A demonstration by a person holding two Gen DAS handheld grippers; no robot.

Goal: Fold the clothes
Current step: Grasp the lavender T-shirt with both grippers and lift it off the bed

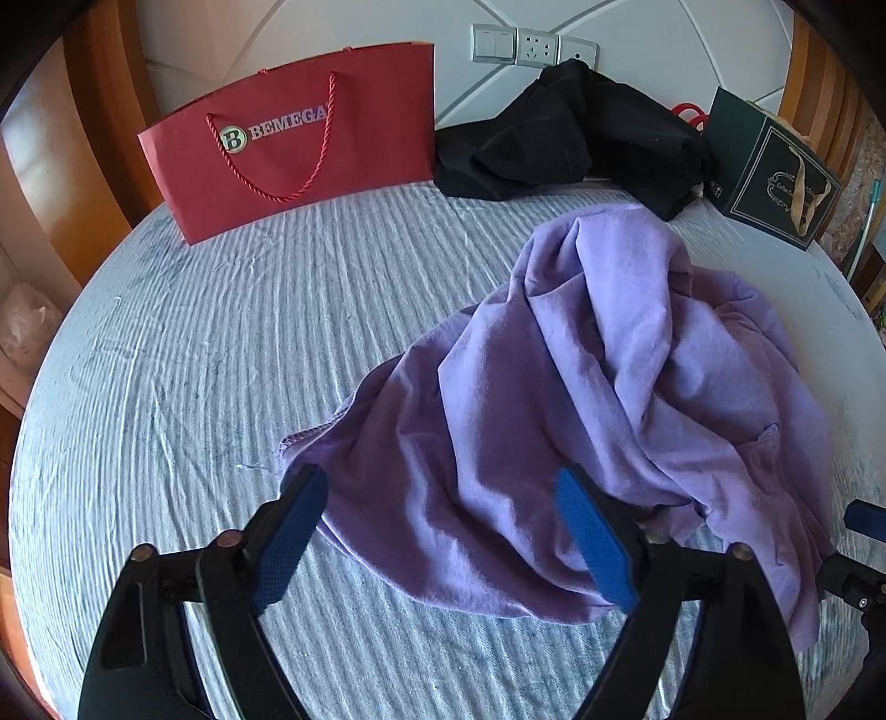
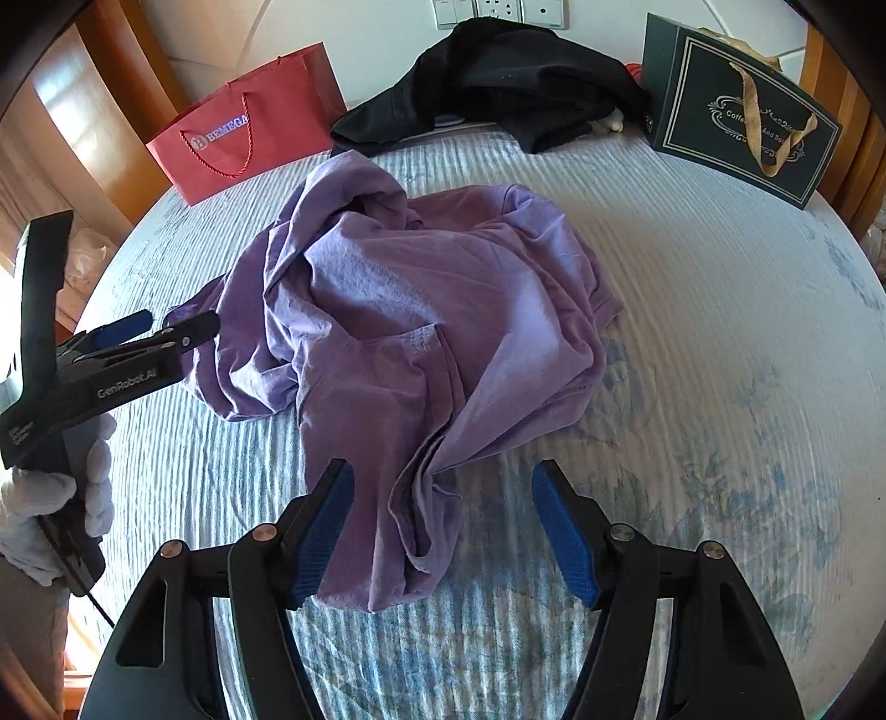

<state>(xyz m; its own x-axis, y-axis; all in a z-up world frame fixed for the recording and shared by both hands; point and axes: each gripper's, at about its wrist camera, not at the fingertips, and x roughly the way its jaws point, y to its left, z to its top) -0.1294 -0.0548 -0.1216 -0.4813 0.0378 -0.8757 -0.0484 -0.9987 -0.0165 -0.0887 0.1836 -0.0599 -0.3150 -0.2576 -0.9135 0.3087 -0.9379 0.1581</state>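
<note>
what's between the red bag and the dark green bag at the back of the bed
A heap of black clothes lies between the red bag and the dark green bag, clear in both wrist views.

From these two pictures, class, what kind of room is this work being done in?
Most likely a bedroom: the purple shirt lies crumpled on a bed with a striped sheet, against a padded headboard bearing wall sockets.

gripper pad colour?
Blue, textured pads on black fingers. Clearest in the right wrist view, on the right gripper.
</note>
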